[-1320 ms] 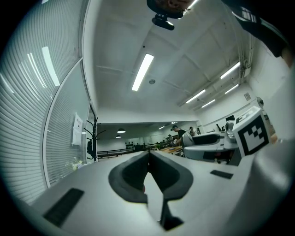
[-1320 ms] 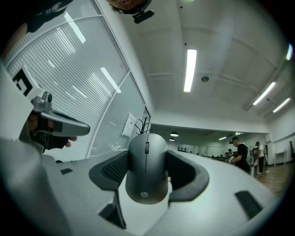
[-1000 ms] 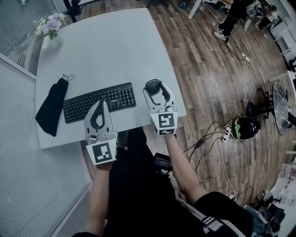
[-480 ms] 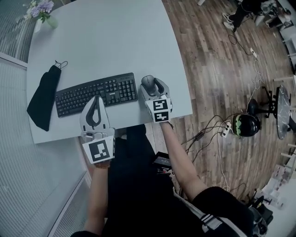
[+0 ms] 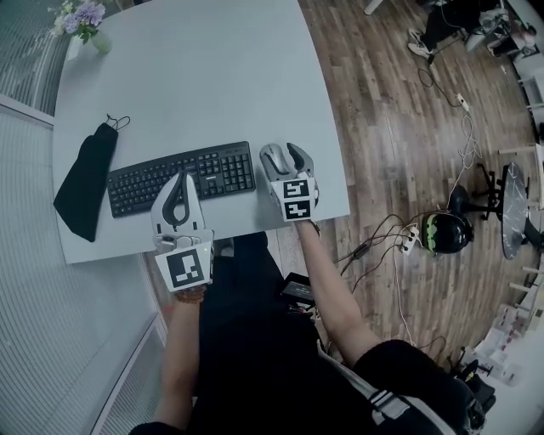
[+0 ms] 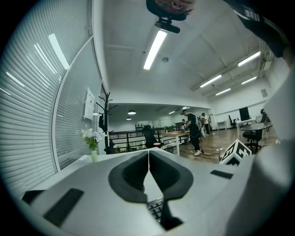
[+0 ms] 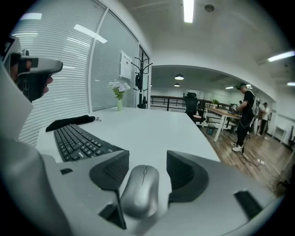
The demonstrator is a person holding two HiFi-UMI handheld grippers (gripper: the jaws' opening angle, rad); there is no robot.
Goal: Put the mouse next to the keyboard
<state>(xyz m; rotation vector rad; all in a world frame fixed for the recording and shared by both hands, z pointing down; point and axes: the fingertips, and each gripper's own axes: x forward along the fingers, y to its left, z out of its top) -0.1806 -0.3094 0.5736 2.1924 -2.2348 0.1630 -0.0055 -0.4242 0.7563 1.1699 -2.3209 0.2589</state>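
Observation:
A silver mouse lies on the white table, just right of the black keyboard. My right gripper stands open around the mouse. In the right gripper view the mouse rests against the left jaw, with a gap to the right jaw, and the keyboard lies to the left of the right gripper. My left gripper is shut with nothing in it, over the keyboard's near edge. The left gripper shows its jaws meeting at the tips, a few keys visible below.
A black pouch lies left of the keyboard. A vase of flowers stands at the table's far left corner. The table's right edge runs close to my right gripper, with wooden floor and cables beyond it.
The right gripper and the mouse have shifted slightly left, closer to the keyboard's end, and its jaws stand narrower than a second ago. The left gripper has barely moved.

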